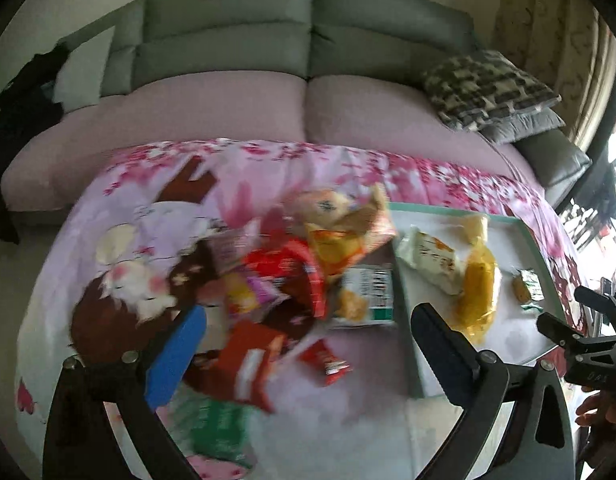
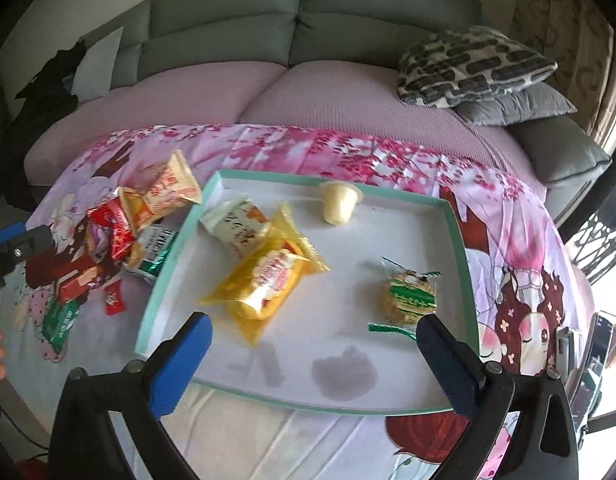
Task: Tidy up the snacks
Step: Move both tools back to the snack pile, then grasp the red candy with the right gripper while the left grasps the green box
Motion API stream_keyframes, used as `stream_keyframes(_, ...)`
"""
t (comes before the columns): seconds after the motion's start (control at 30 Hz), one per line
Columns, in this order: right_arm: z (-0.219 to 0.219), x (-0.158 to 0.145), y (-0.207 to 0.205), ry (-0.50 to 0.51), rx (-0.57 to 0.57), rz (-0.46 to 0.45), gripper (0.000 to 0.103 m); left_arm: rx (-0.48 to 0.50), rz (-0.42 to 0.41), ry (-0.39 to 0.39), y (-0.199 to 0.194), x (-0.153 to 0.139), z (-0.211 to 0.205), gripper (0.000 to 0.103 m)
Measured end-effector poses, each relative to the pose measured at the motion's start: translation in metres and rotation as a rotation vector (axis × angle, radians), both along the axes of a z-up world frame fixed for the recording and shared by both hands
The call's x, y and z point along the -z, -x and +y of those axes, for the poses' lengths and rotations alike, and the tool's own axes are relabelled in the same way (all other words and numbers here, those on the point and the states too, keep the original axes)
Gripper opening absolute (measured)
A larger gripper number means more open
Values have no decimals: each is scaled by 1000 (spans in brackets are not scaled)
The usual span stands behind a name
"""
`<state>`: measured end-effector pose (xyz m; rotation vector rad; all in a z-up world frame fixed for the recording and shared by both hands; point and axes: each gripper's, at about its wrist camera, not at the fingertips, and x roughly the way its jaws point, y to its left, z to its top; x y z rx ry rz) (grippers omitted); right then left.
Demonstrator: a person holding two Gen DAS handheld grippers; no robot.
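Pink floral cloth (image 2: 268,432) covers the table in front of a grey sofa (image 2: 348,12). Both grippers hang above it, spread wide and holding nothing: the right gripper (image 2: 314,354) over the near edge of the tray (image 2: 466,248), the left gripper (image 1: 308,344) over the loose snack pile (image 1: 292,268). Inside the tray lie a yellow packet (image 2: 268,280), a white packet (image 2: 236,226) touching it, a pale cup (image 2: 338,202) near the far rim and a green-wrapped cake (image 2: 410,298), well apart. The pile sits just left of the tray, one white-green pack (image 2: 154,252) against its rim. Bare tray floor lies between cup and cake.
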<state>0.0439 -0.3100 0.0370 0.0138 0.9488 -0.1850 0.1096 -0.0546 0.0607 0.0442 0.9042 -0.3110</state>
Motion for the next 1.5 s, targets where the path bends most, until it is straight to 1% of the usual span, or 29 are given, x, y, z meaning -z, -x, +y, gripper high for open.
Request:
stream_keyframes(0.13,24,-4,-4,-24,-50,-1,103,-45,-6,18,0,-4,35,102)
stream_keyframes(0.23,47,-6,-8,-22,-99,-5,103,-83,-5,39,0,-4,61,102)
stream_keyframes(0.37,80,-6,-16,-41,-157,0,103,-120,20,56,1,3,93,102)
stream_keyframes(0.6,134,4,-28,-54,-252,12,103,-169,71,48,6,26,126,102)
stream_keyframes(0.7,152,16,-32,-79,-276,33,103,-190,90,54,9,35,134,102)
stream_keyframes(0.8,164,30,-35,-84,-290,63,103,-200,118,71,15,48,139,102)
stream_keyframes(0.83,169,36,-36,-85,-295,76,101,-200,123,75,16,51,138,102)
stream_keyframes(0.9,174,43,-37,-87,-306,90,96,-191,138,79,20,58,137,102)
stream_keyframes(0.97,179,50,-39,-86,-320,105,87,-178,150,80,23,66,133,102)
stream_keyframes(1.0,182,52,-41,-84,-327,110,85,-167,155,82,25,69,131,102)
stream_keyframes(1.1,187,58,-43,-88,-352,120,75,-140,159,70,27,74,123,102)
stream_keyframes(1.13,187,60,-45,-89,-358,125,69,-122,160,63,29,76,118,102)
stream_keyframes(1.17,188,62,-47,-91,-364,133,64,-110,160,61,29,77,116,102)
stream_keyframes(1.2,188,64,-49,-94,-365,139,62,-95,164,61,30,79,112,101)
stream_keyframes(1.23,187,66,-50,-98,-365,144,56,-88,167,62,30,80,110,101)
stream_keyframes(1.3,186,69,-54,-107,-366,150,53,-67,175,64,29,83,105,98)
stream_keyframes(1.33,185,71,-56,-110,-365,152,52,-56,180,64,29,85,102,94)
stream_keyframes(1.4,184,73,-60,-109,-361,156,48,-35,191,62,29,88,97,88)
stream_keyframes(1.5,183,77,-66,-100,-359,168,47,-12,208,52,27,95,88,82)
